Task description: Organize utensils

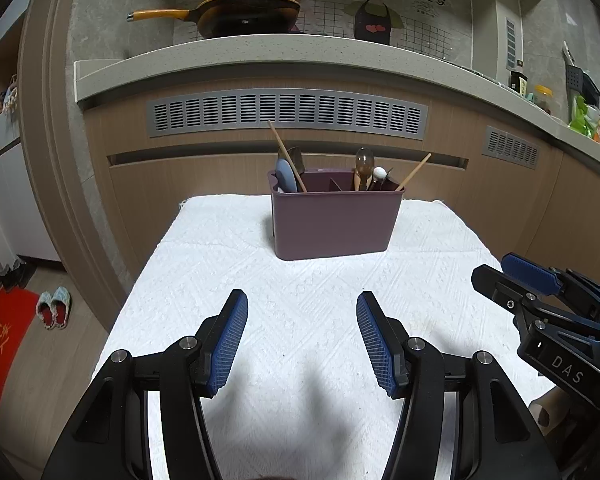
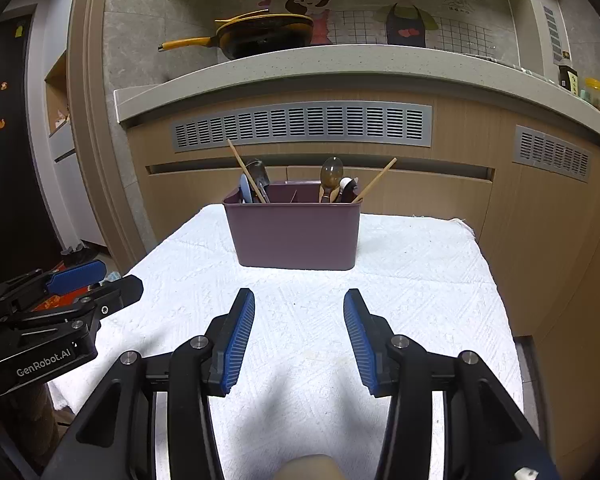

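A purple utensil caddy [image 1: 332,222] stands at the far middle of the white-towelled table [image 1: 228,272]; it also shows in the right wrist view [image 2: 296,236]. Its left compartment holds a blue spoon [image 1: 286,178], a metal spoon and a chopstick [image 1: 286,154]. Its right compartment holds a brown spoon [image 1: 364,164], a white-tipped utensil [image 1: 379,172] and a chopstick [image 1: 416,170]. My left gripper [image 1: 302,308] is open and empty over the near towel. My right gripper [image 2: 299,306] is open and empty beside it. Each gripper shows at the edge of the other's view.
A kitchen counter [image 1: 284,54] with a yellow-handled pan [image 1: 240,14] runs behind the table. Bottles and bags [image 1: 580,116] sit on the counter at the right. Slippers [image 1: 54,306] and a red mat [image 1: 0,344] lie on the floor at the left.
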### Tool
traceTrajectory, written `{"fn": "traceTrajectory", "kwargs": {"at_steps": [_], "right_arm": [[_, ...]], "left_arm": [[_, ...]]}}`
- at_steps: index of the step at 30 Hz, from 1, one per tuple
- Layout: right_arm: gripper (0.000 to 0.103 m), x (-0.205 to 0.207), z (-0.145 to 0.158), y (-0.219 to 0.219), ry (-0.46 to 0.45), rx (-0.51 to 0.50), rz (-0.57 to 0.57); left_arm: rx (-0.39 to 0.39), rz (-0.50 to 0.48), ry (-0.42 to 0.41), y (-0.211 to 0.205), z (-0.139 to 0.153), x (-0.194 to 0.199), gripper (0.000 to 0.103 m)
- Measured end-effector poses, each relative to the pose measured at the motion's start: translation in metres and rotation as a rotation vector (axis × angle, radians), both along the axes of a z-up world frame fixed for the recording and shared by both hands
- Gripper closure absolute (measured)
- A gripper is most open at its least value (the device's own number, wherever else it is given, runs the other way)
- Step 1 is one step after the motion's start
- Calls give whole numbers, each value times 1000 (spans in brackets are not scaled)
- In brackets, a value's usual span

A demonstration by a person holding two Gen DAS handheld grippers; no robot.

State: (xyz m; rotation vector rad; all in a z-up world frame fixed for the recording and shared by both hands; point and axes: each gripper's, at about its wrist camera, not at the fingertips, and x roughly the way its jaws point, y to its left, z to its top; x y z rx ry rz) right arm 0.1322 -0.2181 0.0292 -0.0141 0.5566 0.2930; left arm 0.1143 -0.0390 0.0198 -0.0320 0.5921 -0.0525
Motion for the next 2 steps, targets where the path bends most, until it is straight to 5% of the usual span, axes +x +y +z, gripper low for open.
{"fn": "traceTrajectory", "kwargs": {"at_steps": [2], "right_arm": [[59,0,0,0,-1,-3,-1]], "left_arm": [[2,-1,-5,-1,0,-1,46]]}}
